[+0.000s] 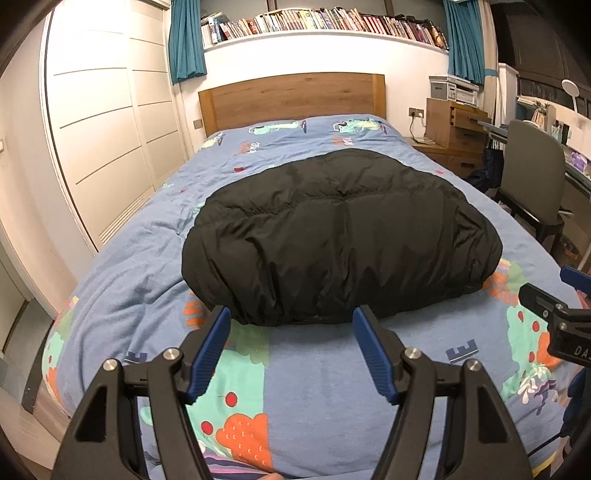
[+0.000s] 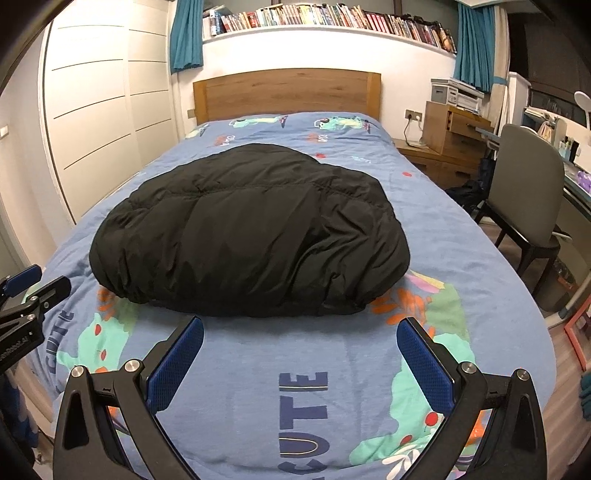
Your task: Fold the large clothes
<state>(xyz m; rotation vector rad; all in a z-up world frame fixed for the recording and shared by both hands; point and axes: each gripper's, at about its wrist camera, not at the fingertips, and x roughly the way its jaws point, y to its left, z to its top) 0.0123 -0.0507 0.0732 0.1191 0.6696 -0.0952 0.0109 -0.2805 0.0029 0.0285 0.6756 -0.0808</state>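
Note:
A black puffy quilted jacket lies in a compact folded bundle on the blue patterned bedspread; it also shows in the right wrist view. My left gripper is open and empty, just in front of the bundle's near edge. My right gripper is open and empty, a little short of the bundle's near edge. The right gripper shows at the right edge of the left wrist view. The left gripper shows at the left edge of the right wrist view.
A wooden headboard stands at the far end of the bed, under a shelf of books. White wardrobe doors line the left side. A nightstand, a grey chair and a desk stand to the right.

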